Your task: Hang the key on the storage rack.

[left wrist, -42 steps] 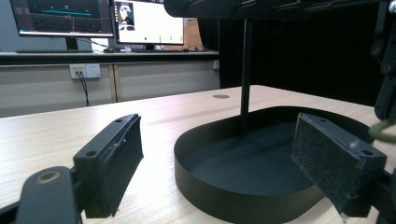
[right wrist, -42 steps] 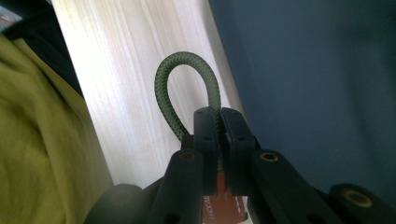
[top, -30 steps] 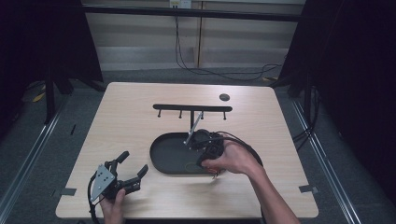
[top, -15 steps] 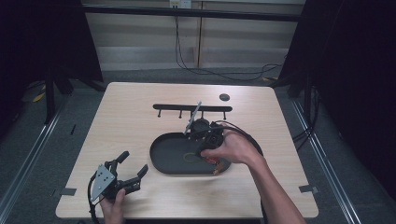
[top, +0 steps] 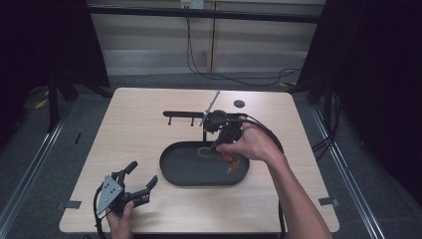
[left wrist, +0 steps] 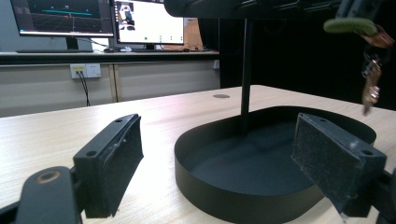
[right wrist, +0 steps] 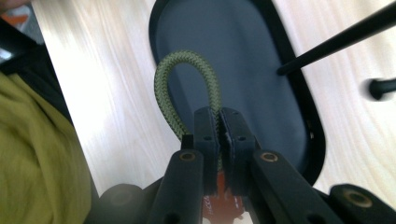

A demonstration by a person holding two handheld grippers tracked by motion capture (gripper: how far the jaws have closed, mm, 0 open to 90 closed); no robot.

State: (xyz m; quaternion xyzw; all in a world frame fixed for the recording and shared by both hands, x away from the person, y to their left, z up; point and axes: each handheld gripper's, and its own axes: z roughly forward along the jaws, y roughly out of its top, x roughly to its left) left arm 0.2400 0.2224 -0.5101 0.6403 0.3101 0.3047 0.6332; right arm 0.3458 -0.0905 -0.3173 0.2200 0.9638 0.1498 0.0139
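Right tongs (right wrist: 219, 122) now higher, green cord loop (right wrist: 187, 84) pinched, seemingly above black tray (top: 171, 169).

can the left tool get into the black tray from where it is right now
Probably yes. The left tool sits open on the table, just off the black tray's near-left rim, with bare wood between them. The right tool, shut on the green cord loop, is over the far side.

Left gripper (left wrist: 217, 170) jaws stand wide apart and empty, low over the wooden table (left wrist: 163, 109), framing a black oval tray (left wrist: 224, 184) with an upright post (left wrist: 245, 77); a green cord loop (left wrist: 350, 25) with what appear to be keys (left wrist: 371, 86) hangs above right.
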